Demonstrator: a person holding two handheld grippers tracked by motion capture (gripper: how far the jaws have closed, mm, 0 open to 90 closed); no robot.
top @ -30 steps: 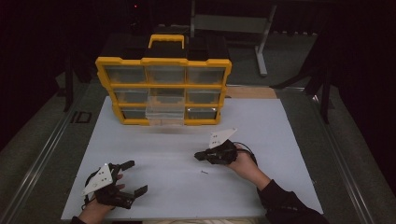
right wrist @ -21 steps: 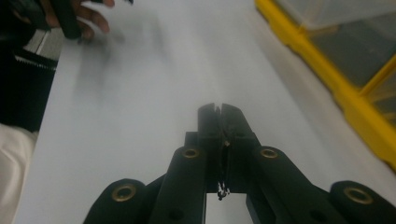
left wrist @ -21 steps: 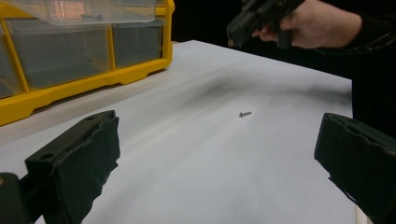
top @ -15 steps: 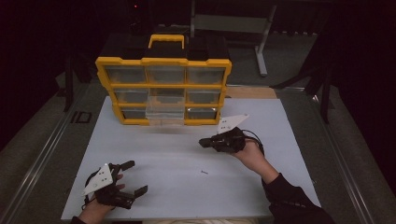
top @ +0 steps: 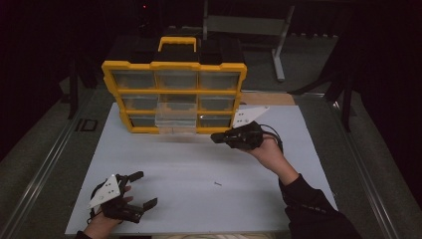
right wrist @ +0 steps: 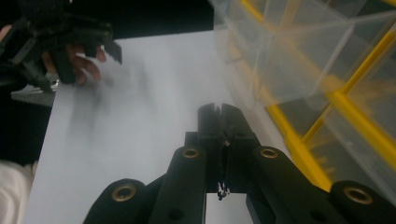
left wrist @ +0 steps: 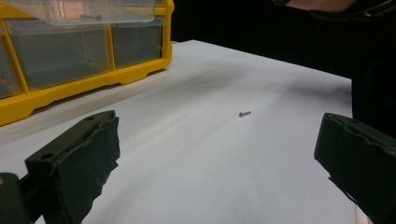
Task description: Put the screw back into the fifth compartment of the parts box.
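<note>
A yellow organizer [top: 174,65] with clear drawers stands at the back of the white mat, its middle lower drawer [top: 175,117] pulled out. My right gripper [top: 214,137] hovers just right of that drawer, pointing left. In the right gripper view its jaws [right wrist: 220,109] are shut, with a tiny dark screw [right wrist: 223,190] pinched between the pads, beside the clear drawer [right wrist: 299,51]. My left gripper [top: 144,189] rests open near the front left edge. One small screw [top: 217,183] lies loose on the mat, and shows between the wide jaws of the left gripper [left wrist: 219,154] as the screw [left wrist: 244,113].
The white mat [top: 298,149] covers the table, with bare room between both hands. A metal stand [top: 278,45] sits behind the organizer. The person's left hand [right wrist: 77,63] shows far off in the right gripper view. The pulled-out drawer [left wrist: 84,11] holds a screw.
My right gripper has lifted off the mat and travelled back toward the organizer's open drawer, jaws staying shut. The loose screw and my left gripper have not moved.
</note>
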